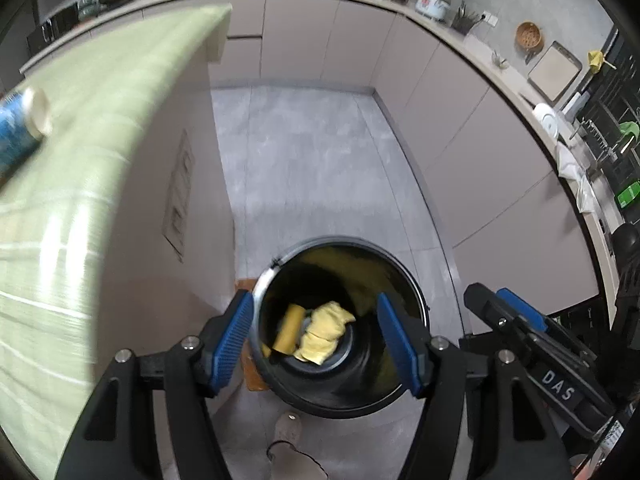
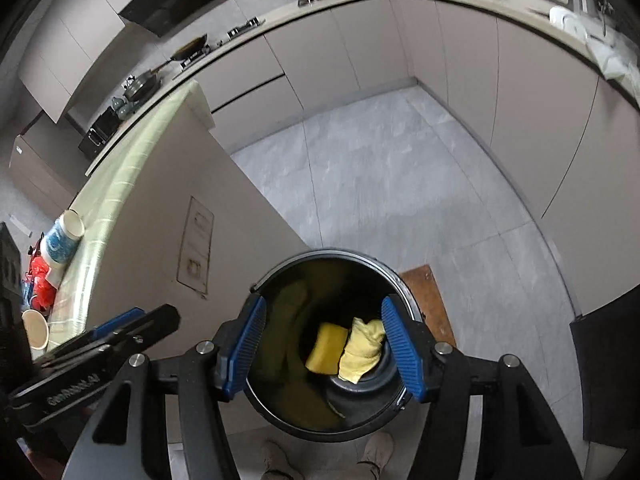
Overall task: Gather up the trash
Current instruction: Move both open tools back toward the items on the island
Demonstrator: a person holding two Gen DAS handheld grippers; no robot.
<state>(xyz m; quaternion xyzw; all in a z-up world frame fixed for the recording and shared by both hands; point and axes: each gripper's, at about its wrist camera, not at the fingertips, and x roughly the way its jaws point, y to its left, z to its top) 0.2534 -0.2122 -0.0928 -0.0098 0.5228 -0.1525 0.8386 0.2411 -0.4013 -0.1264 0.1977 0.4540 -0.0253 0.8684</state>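
A black round trash bin (image 1: pixel 280 384) (image 2: pixel 276 408) stands on the grey floor below both grippers. Inside it lie a yellow sponge (image 1: pixel 289 328) (image 2: pixel 326 348) and a crumpled pale yellow cloth (image 1: pixel 326 330) (image 2: pixel 362 350). My left gripper (image 1: pixel 316 344) hangs open over the bin's mouth with nothing between its blue pads (image 1: pixel 232 340). Over the same opening my right gripper (image 2: pixel 322 346) is open and empty too, its pads (image 2: pixel 402 348) apart. The right gripper shows at the right of the left wrist view (image 1: pixel 516 320). The left one shows at the left of the right wrist view (image 2: pixel 132 324).
A counter with a green striped cloth (image 1: pixel 80 184) (image 2: pixel 120 172) stands left of the bin. On it lie a blue and white paper cup (image 1: pixel 20 128) (image 2: pixel 62 240), another cup (image 2: pixel 35 328) and red items (image 2: pixel 40 280). A brown board (image 2: pixel 428 304) lies beside the bin. The person's shoes (image 2: pixel 376 452) stand near it.
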